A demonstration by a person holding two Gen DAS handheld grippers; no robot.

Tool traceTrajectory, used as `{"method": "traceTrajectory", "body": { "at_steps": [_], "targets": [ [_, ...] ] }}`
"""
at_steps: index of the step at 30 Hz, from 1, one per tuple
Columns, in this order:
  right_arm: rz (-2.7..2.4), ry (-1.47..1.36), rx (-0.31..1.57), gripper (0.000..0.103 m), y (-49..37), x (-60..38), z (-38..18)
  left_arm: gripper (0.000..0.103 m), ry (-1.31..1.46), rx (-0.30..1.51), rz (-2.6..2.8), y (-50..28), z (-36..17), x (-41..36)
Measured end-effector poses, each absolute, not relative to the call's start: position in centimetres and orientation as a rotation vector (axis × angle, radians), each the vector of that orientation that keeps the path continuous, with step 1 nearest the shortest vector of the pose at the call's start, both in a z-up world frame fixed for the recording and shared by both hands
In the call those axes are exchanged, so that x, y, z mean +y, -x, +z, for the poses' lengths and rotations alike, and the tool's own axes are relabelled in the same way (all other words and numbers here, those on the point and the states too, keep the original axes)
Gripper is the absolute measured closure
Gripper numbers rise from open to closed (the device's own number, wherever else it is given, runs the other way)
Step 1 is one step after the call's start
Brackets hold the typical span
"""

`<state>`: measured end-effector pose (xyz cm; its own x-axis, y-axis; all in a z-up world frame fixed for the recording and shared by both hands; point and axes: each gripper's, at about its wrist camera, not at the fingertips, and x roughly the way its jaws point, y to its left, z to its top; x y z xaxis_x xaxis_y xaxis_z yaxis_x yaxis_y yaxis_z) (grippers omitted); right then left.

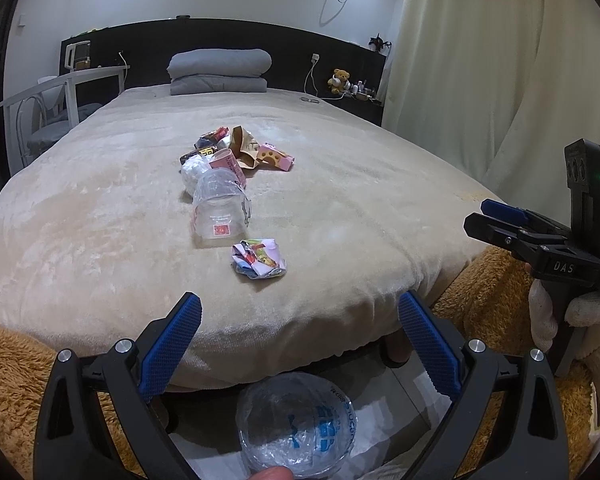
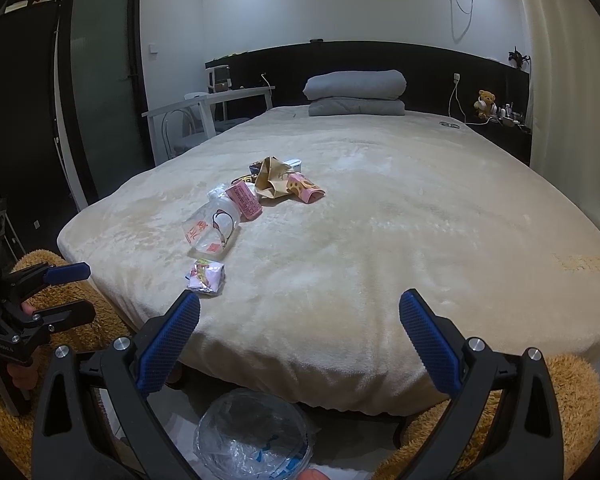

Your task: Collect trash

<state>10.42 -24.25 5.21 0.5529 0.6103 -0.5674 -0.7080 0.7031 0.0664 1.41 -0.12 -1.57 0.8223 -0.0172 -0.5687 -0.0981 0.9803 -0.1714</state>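
Both tools, left (image 1: 300, 312) and right (image 2: 300, 312), gaped apart, empty. Crumpled wrapper (image 1: 259, 258) near bed (image 1: 100, 240) foot edge looked light, crushable; pinch across bulk.

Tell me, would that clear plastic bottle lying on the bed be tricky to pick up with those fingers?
Probably a little. The clear plastic bottle looks empty and already dented, so it should be light and likely to crumple under a squeeze. Its smooth wall may slip. Lying on its side on the soft bed cover, it could roll if nudged, though the plush should slow it.
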Motion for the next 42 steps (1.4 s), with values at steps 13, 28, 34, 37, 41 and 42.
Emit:
{"method": "traceTrajectory", "body": {
  "at_steps": [13, 28, 34, 37, 41, 42],
  "targets": [
    [0.829, 0.162, 0.605, 0.004, -10.1, -24.3, 5.4, 0.006, 0.236, 0.620, 0.039, -1.4, -1.7, 0.4],
    [0.894, 0.140, 0.711, 0.004, -15.8, -21.4, 6.0, 0.006, 0.294, 0.728, 0.092, -6.0, -2.0, 3.3],
    [0.915, 0.158, 0.724, 0.004, -20.4, -19.2, 6.3, 0.006, 0.333, 0.757, 0.115, -9.1, -2.0, 5.9],
    [0.929, 0.193, 0.726, 0.004, -22.5, -17.8, 6.2, 0.006, 0.342, 0.777, 0.119, -10.9, -1.9, 7.0],
    [0.960, 0.240, 0.729, 0.004, -25.2, -15.4, 5.8, 0.006, 0.370, 0.810, 0.132, -13.3, -2.0, 8.6],
    [0.969, 0.243, 0.738, 0.004, -25.9, -14.9, 5.6, 0.006, 0.379, 0.818, 0.135, -14.0, -2.1, 9.2]
  ]
}}
